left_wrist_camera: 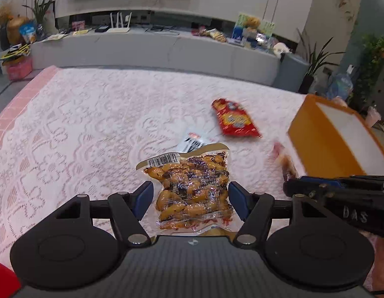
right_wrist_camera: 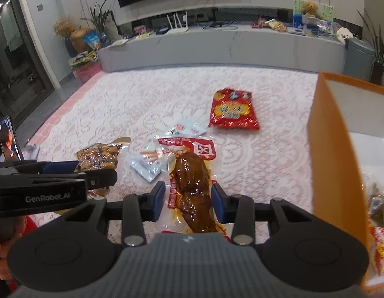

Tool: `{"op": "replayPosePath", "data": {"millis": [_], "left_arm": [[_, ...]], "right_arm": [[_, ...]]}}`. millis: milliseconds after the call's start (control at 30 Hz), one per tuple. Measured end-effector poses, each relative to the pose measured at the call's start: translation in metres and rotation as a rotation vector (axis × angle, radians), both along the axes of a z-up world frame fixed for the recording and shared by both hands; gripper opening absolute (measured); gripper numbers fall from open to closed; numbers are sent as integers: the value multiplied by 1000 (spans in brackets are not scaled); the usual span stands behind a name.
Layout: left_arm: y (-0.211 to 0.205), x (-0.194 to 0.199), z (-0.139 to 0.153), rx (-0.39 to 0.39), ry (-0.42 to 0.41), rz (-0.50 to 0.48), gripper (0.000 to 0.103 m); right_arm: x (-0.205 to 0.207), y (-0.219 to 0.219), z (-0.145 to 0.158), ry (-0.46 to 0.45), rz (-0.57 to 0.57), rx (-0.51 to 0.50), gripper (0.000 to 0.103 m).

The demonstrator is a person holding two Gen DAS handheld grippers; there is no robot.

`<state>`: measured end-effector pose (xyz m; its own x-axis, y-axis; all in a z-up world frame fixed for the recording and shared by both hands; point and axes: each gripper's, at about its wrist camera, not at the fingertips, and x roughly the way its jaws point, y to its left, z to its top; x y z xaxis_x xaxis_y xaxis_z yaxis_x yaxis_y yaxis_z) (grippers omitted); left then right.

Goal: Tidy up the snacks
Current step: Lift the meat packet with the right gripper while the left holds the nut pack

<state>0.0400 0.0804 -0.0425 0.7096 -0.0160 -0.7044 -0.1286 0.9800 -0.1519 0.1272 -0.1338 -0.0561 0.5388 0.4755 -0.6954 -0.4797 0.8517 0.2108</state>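
Between the spread fingers of the left gripper, a clear pack of yellow snacks is lying on the lace cloth, apparently untouched. Likewise the right gripper is standing open around a brown meat pack. Beyond both, a red bag is lying; to the right, an orange box is sitting.

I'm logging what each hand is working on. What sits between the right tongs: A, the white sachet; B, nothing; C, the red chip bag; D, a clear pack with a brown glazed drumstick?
D: the right tongs straddle the drumstick pack, while the red bag lies farther off on the cloth.
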Motion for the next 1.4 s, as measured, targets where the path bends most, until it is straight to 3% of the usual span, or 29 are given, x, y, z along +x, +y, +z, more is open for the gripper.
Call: {"op": "replayPosePath", "data": {"millis": [33,133,200,467,600,733,1000,1400], "left_arm": [[-3,0,3,2,-6,-3,76],[-11,1,10,19,-23,-18,76],[-15,3,9,23,-18,-24,76],[-14,1,-7,-4,24,-32,76],[-11,1,-17,-5,50,-26,76],[-8,1,-25,-5,66,-23,76],[8,6,-38,-14,99,7,76],[13,19,-43,-34,107,7,76]], "right_arm": [[1,-3,4,-5,-16,-14,0],[7,-15,7,30,-39,9,0],[9,-17,8,24,-44,-27,0],[8,-27,-6,46,-42,-48,0],[4,-22,-18,30,18,-85,8],[-3,-6,-30,-9,131,-141,38],[-10,35,-56,-83,369,-251,49],[2,51,-76,-105,425,-334,49]]}}
